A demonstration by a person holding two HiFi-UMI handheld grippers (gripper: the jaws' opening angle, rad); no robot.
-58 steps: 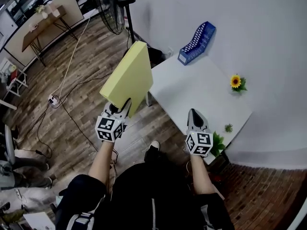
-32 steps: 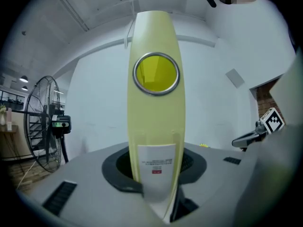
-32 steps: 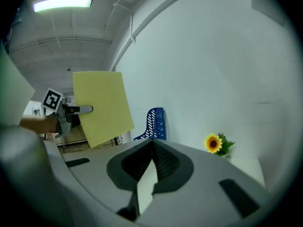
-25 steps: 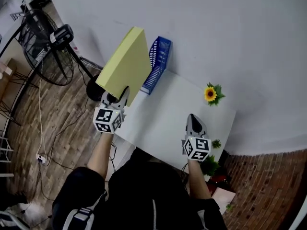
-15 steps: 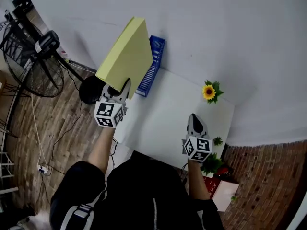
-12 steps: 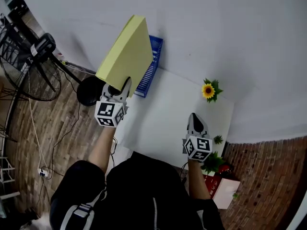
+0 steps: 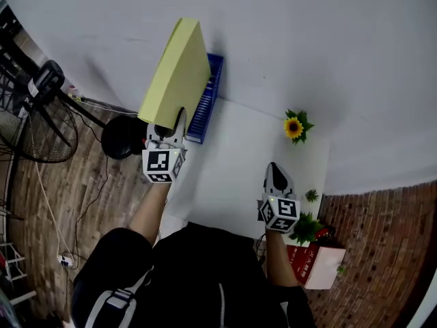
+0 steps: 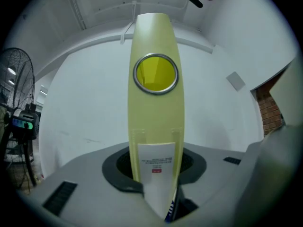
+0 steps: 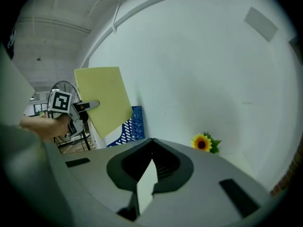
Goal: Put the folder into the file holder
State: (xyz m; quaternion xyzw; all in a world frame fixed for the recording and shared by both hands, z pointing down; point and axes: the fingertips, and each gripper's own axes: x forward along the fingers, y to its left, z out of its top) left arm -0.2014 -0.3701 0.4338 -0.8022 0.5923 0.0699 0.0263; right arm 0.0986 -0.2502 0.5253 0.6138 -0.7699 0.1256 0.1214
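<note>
My left gripper (image 8: 158,193) pinched the folder (image 8: 156,103) by its lower edge, the jaws pressed against both covers with the spine facing me. It was a pale yellow lever-arch folder, thick and stiff, with a metal-rimmed finger hole (image 8: 156,74) high on the spine. Below that hole a clear pocket held a white spine label (image 8: 155,162). The label bore lines of small print and a small red mark, all too fine for me to read.

In the head view the folder (image 7: 176,74) stood raised and tilted, just left of the blue file holder (image 7: 205,104) and overlapping its near side. It was not inside the holder. My left gripper (image 7: 171,125) sat just nearer to me than the holder. My right gripper (image 7: 275,176) hung well to the right of it, and its jaws were pressed together on nothing (image 9: 147,178).

The file holder stood at the far left corner of the white table (image 7: 239,169), against the wall. The tabletop lay bare between the holder and the sunflower (image 7: 293,126) to its right. Left of the holder the table edge dropped to a wooden floor, where a standing fan (image 7: 34,115) stood.
</note>
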